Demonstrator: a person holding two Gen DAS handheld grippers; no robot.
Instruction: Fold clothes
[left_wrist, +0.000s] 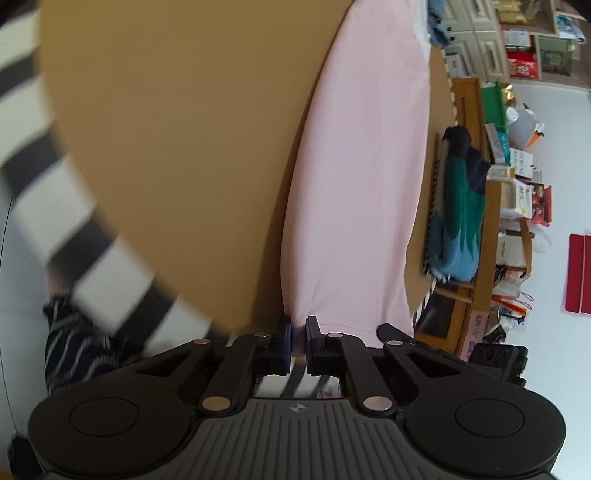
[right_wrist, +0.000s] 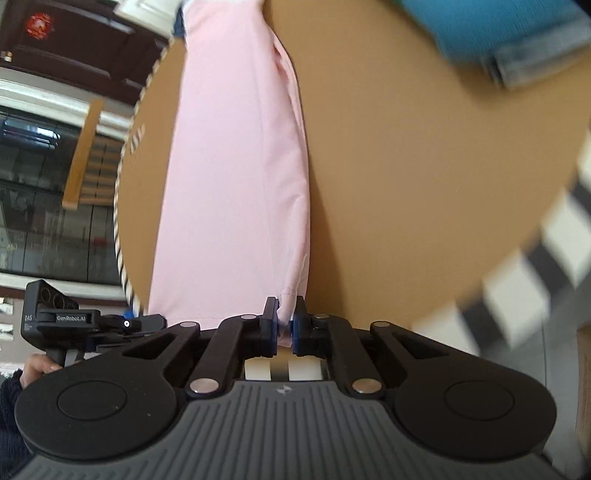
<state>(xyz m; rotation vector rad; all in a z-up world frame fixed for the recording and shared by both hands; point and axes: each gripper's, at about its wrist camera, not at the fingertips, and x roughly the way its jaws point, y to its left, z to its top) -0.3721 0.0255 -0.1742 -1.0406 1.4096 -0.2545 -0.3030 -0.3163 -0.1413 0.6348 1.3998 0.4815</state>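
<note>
A pale pink garment (left_wrist: 354, 177) lies stretched in a long band across the tan round table (left_wrist: 177, 147). My left gripper (left_wrist: 298, 334) is shut on its near left corner at the table's edge. In the right wrist view the same pink garment (right_wrist: 236, 177) runs away from me, and my right gripper (right_wrist: 285, 319) is shut on its near right corner, where a seam shows. The left gripper (right_wrist: 125, 324) appears there too, at the garment's other near corner, held by a hand (right_wrist: 38, 365).
The table has a black-and-white striped rim (left_wrist: 107, 266). A green and blue garment (left_wrist: 458, 206) lies on a chair beyond the table. A blue garment (right_wrist: 491, 33) sits at the table's far right. Cluttered shelves (left_wrist: 517, 166) stand behind.
</note>
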